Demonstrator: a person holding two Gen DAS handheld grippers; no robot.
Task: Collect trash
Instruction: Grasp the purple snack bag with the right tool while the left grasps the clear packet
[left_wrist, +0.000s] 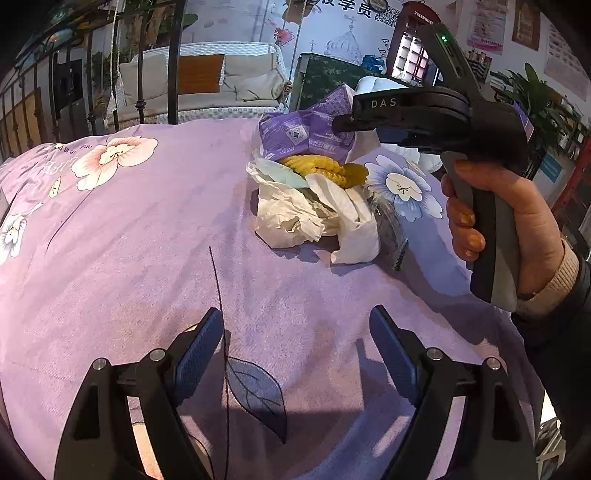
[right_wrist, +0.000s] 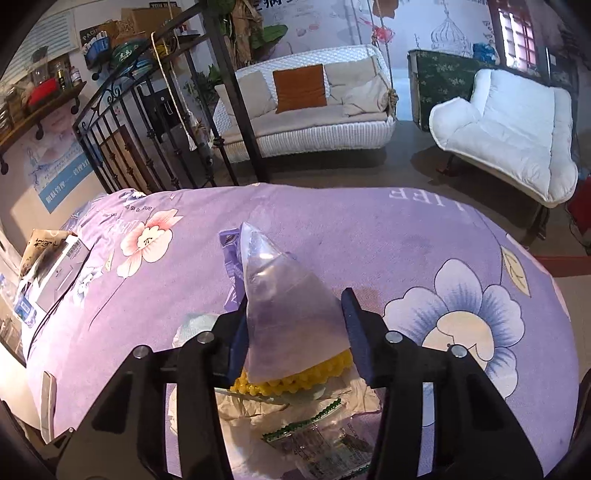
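Observation:
A pile of trash lies on the purple floral cloth (left_wrist: 147, 229): crumpled white tissues (left_wrist: 295, 214), a yellow knobbly piece (left_wrist: 325, 170), a clear wrapper (left_wrist: 391, 221) and a purple paper bag (left_wrist: 306, 129). My right gripper (left_wrist: 343, 122) hovers over the pile, its tip at the purple bag. In the right wrist view the right gripper (right_wrist: 295, 314) has the bag's pale cone-shaped end (right_wrist: 284, 306) between its fingers, which stand apart; the yellow piece (right_wrist: 295, 380) and clear wrapper (right_wrist: 321, 443) lie below. My left gripper (left_wrist: 297, 332) is open and empty, short of the pile.
The cloth covers a rounded table with its far edge (right_wrist: 295, 184) near a black iron railing (right_wrist: 147, 129). A white wicker sofa (right_wrist: 306, 110) and a white padded chair (right_wrist: 517, 133) stand beyond. Boxes and papers (right_wrist: 48, 273) lie at the table's left edge.

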